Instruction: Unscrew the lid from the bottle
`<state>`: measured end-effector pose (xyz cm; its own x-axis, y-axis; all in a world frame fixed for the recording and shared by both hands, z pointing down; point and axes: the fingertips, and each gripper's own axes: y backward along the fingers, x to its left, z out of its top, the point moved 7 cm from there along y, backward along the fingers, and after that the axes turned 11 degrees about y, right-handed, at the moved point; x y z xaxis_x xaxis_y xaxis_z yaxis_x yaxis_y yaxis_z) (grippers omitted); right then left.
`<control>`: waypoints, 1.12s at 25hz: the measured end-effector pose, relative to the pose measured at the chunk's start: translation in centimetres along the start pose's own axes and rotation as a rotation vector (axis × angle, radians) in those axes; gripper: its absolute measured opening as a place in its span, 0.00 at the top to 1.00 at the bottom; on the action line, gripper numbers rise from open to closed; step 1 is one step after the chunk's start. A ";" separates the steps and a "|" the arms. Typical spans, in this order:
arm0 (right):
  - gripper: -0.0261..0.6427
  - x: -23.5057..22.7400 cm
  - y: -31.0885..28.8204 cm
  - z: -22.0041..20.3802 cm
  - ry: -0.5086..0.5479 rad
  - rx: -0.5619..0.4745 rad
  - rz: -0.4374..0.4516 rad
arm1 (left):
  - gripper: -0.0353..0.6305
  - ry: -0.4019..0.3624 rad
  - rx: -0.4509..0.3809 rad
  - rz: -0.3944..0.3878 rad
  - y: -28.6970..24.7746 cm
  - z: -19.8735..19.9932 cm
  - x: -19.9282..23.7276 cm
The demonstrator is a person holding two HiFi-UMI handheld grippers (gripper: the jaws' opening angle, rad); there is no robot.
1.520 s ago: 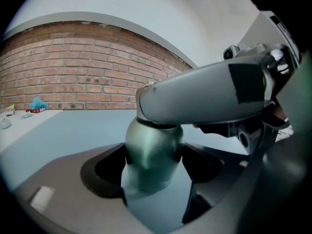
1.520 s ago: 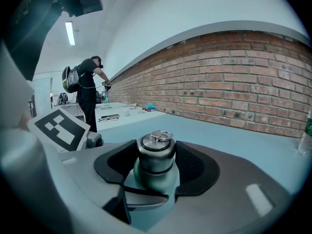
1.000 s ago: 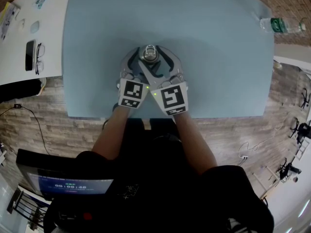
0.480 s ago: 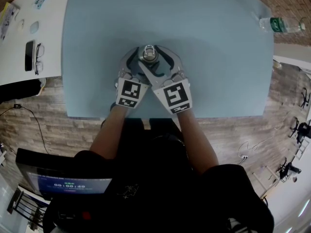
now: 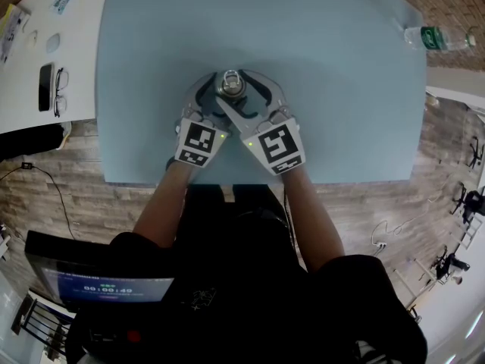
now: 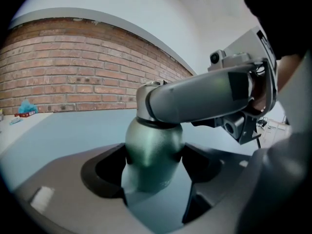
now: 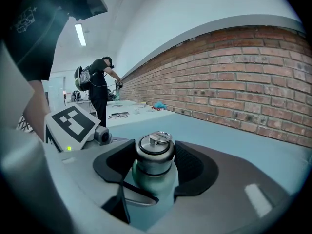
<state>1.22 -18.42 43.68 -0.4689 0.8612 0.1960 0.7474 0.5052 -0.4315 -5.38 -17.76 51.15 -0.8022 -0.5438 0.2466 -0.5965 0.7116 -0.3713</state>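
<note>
On the table (image 5: pixel 341 89), left tongs (image 6: pixel 154 161) still clamp bottle (image 6: pixel 152 143), right tongs (image 7: pixel 155 164) the lid (image 7: pixel 155 152).

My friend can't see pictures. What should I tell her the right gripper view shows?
The right gripper clamps its two dark jaws on the silver lid of a green metal bottle. A light blue table stretches behind it to a red brick wall, and a person stands far off on the left.

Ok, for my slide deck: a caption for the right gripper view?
Right gripper, jaws closed on the silver lid of a green metal bottle.
</note>
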 end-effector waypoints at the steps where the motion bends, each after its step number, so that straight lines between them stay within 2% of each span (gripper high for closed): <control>1: 0.58 0.0 0.0 0.0 0.005 0.000 0.008 | 0.42 -0.003 0.002 -0.007 0.0 0.0 0.0; 9: 0.58 -0.2 -0.3 0.0 0.050 0.001 0.074 | 0.42 -0.039 0.021 -0.084 0.0 -0.1 0.6; 28: 0.58 -0.5 -0.4 -0.1 0.096 -0.031 0.158 | 0.42 -0.086 0.047 -0.199 -0.1 0.1 1.3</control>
<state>1.24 -19.07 43.79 -0.2988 0.9306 0.2114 0.8230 0.3634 -0.4365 -6.35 -18.54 51.35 -0.6624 -0.7088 0.2425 -0.7392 0.5660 -0.3650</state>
